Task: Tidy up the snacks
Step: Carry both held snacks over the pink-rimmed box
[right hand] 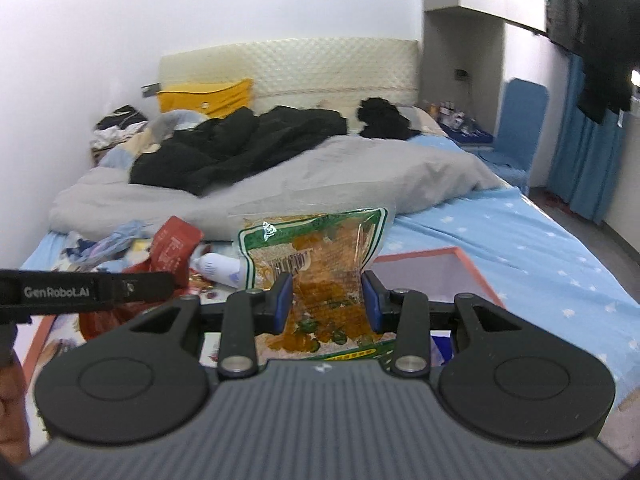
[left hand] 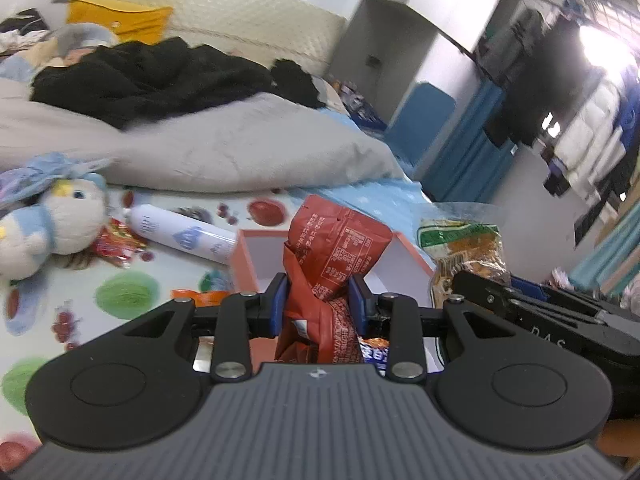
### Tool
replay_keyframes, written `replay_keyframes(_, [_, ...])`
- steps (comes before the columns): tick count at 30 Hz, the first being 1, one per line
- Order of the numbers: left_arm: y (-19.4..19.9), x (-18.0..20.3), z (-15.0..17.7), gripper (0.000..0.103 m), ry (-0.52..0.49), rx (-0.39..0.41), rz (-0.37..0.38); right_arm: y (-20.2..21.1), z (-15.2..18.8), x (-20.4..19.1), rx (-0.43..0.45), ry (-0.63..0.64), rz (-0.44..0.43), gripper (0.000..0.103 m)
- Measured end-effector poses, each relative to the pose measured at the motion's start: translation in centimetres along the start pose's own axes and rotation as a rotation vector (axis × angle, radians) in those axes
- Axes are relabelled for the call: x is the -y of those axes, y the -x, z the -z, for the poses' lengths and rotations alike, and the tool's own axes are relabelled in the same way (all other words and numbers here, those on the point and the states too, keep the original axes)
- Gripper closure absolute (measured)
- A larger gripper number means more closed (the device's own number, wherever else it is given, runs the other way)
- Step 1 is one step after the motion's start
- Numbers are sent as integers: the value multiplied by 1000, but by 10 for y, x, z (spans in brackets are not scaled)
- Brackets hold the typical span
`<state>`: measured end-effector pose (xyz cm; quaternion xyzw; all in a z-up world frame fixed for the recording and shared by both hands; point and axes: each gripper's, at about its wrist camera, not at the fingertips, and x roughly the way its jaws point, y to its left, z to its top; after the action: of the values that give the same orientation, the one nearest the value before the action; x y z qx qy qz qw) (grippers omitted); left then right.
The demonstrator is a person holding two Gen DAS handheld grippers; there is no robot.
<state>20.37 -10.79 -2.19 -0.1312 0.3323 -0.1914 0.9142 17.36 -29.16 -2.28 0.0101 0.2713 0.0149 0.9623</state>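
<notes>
- Your left gripper point(left hand: 320, 300) pinches the red snack bag point(left hand: 334, 248), near the pink box point(left hand: 245, 258).
- Your right gripper point(right hand: 326, 302) pinches the clear green-edged snack bag point(right hand: 316, 256), left of that box point(right hand: 474, 270).

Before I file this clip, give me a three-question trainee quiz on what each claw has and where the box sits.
1. True or false: the left claw grips a crumpled red foil snack packet.
2. What does the right claw hold?
A. white spray bottle
B. clear green-edged bag of orange snacks
C. plush toy
3. Fill in: the open salmon-pink cardboard box sits on the ____.

Key: 1 true; 2 B; 3 bed.
</notes>
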Motion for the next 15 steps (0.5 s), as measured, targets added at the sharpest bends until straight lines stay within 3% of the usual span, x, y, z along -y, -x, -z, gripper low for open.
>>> replay_keyframes(6, [-46,21,6,65,-18,-75,29,-17,9,29,-43,-37,40,63])
replay_keyframes(15, [-131,24,17,65,-41,-210,14,-63,29,78,-163,-163,61,63])
